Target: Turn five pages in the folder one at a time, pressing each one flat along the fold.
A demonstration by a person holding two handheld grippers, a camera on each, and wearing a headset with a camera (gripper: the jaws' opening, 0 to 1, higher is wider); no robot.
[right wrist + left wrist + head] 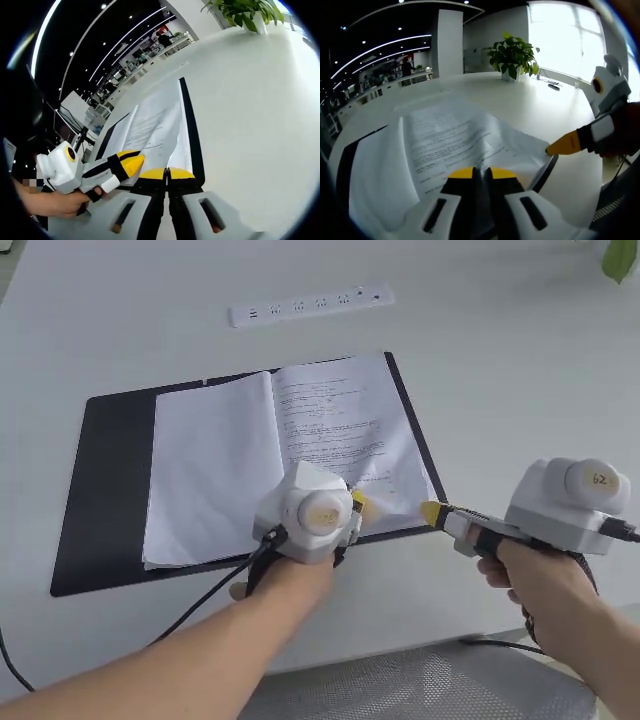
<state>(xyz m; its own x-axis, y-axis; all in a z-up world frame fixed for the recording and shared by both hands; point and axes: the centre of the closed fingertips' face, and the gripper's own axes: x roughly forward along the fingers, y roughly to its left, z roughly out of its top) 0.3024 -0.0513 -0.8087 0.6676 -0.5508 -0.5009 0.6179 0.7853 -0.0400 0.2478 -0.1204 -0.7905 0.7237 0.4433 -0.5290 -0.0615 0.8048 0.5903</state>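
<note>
A black folder (pixel 110 490) lies open on the white table, a blank white page (pixel 210 470) on the left and a printed page (pixel 340 420) on the right. My left gripper (pixel 357 502) is shut and empty, its yellow tips (pixel 476 173) low over the printed page near the folder's front edge. My right gripper (pixel 432 512) comes in from the right and is shut on the printed page's front right corner, which is lifted and curled (pixel 540 146). In the right gripper view its own yellow tips (pixel 167 173) meet at the paper's edge, with the left gripper (pixel 135 161) just beside them.
A white power strip (pixel 310 305) lies beyond the folder. A potted plant (pixel 512 55) stands far off on the table. A grey mesh chair (pixel 420 680) sits below the table's near edge. A black cable (pixel 200 600) trails from the left gripper.
</note>
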